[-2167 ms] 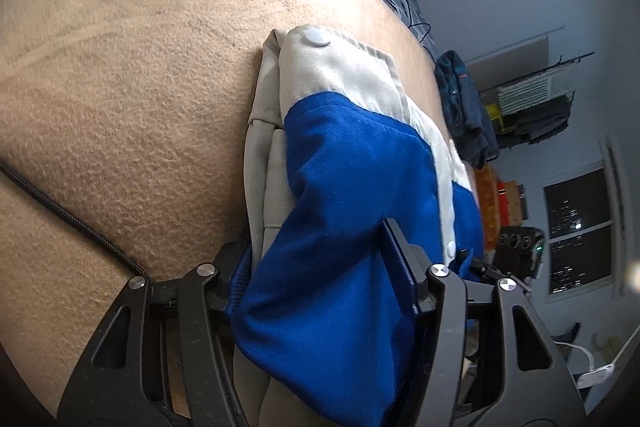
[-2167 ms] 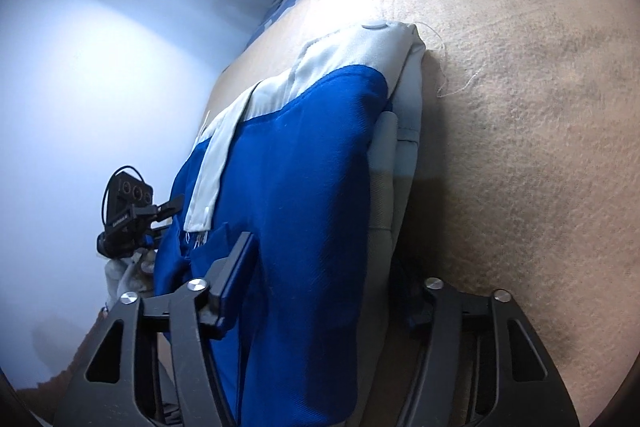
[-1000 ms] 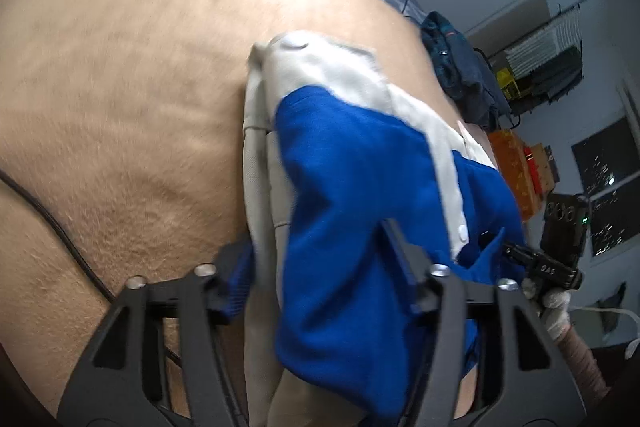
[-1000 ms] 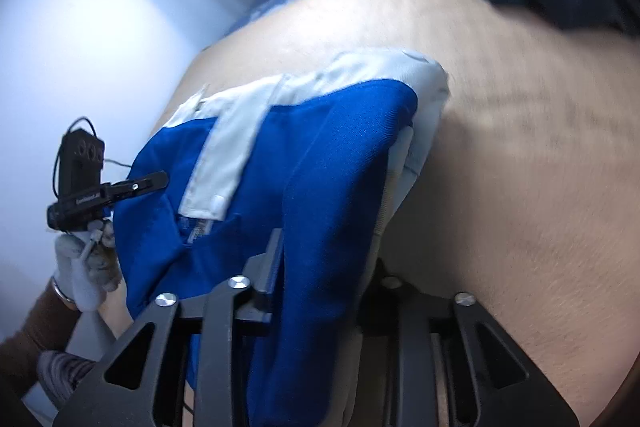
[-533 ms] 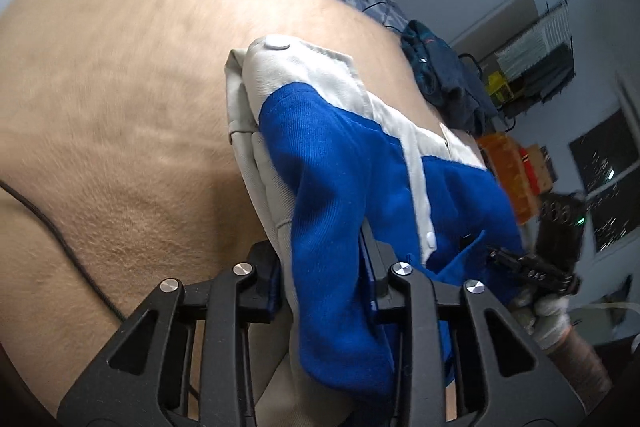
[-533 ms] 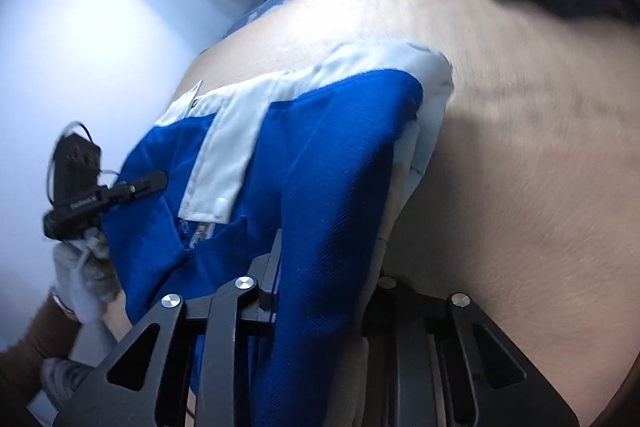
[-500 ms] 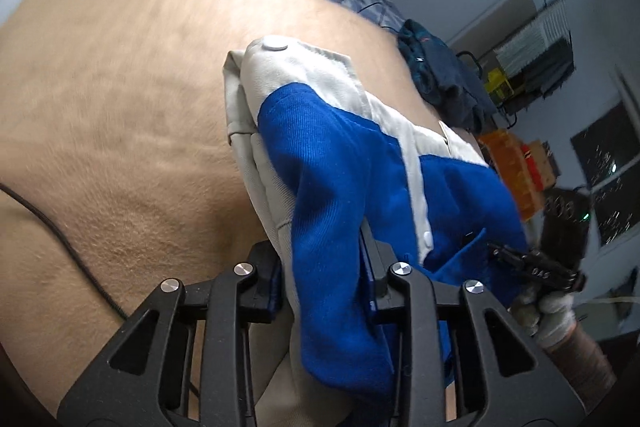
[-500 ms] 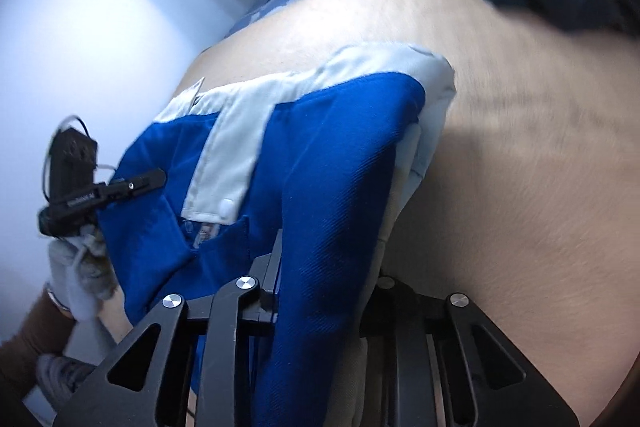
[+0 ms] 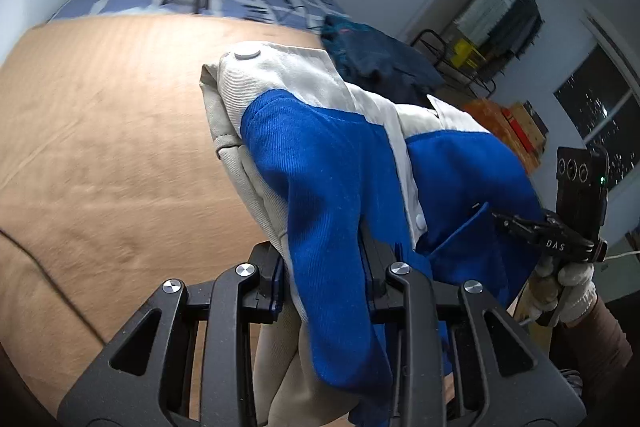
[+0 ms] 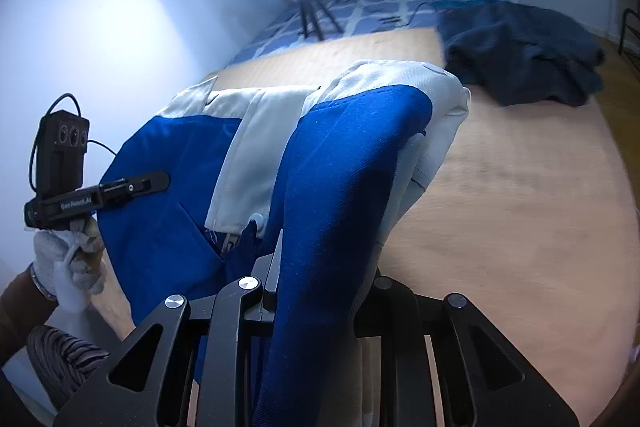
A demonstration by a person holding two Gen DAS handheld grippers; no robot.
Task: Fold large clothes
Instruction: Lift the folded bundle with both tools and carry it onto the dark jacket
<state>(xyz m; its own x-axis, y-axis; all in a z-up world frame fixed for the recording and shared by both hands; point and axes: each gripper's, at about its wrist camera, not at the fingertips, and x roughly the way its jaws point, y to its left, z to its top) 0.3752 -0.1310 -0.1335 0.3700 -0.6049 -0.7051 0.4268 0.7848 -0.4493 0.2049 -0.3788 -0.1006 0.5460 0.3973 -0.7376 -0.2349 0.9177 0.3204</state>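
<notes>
Two-tone garment [image 9: 320, 163]: blue panels, cream trim, bunched, lifted.

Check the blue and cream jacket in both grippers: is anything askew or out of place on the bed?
Nothing looks damaged or spilled. The jacket hangs bunched and uneven between the left gripper and the right gripper, both clamped on it. A dark blue garment lies crumpled on the tan blanket beyond.

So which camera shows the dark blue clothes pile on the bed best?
The right wrist view: the dark blue pile lies whole on the tan blanket. In the left wrist view the blue and white garment hides its near edge.
</notes>
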